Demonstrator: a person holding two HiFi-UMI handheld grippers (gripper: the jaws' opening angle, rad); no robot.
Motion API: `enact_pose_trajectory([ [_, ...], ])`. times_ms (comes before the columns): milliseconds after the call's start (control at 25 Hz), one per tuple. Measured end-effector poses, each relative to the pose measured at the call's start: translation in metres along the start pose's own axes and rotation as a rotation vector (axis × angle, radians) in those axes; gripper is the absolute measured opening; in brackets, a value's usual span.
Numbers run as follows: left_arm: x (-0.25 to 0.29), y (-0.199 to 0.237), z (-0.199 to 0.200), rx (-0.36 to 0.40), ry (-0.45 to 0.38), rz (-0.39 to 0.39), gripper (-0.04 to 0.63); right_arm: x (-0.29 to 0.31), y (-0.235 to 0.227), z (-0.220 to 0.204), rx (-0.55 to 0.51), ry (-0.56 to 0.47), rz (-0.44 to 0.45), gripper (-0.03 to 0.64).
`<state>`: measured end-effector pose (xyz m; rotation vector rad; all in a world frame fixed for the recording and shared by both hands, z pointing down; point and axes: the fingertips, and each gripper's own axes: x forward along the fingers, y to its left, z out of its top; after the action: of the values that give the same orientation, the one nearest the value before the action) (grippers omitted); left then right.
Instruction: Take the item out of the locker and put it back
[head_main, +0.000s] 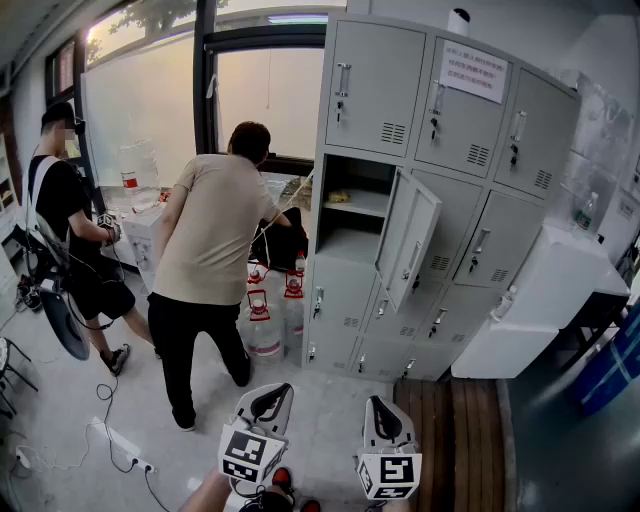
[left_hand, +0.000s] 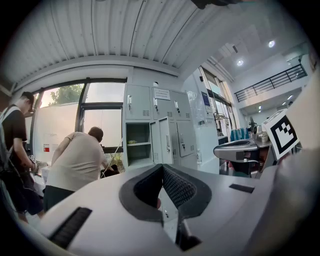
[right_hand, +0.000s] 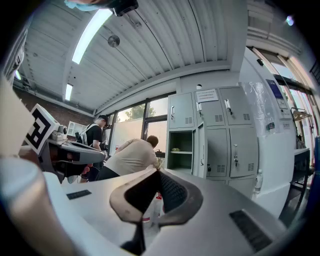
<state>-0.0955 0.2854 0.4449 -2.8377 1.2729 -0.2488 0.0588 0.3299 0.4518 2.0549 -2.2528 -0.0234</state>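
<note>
Nearest, the left gripper (head_main: 266, 400) and right gripper (head_main: 384, 412) were held low and level, side by side, aimed at the locker (head_main: 440, 150), probably readying an approach. Each one's fingers (left_hand: 178, 188) were pressed together with nothing between them. Farther off, a person (head_main: 210, 240) bent beside the locker. Its door (head_main: 408, 238) stood open. The item (head_main: 343, 197), small, flat and yellowish, lay on the inner shelf (head_main: 362, 207), untouched.
</note>
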Motion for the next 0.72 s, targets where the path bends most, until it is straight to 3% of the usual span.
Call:
enact_pose_trajectory([
  [720, 0.010, -0.004, -0.011, -0.031, 0.011, 0.019, 0.021, -0.003, -0.012, -0.016, -0.004, 0.004, 0.011, 0.021],
])
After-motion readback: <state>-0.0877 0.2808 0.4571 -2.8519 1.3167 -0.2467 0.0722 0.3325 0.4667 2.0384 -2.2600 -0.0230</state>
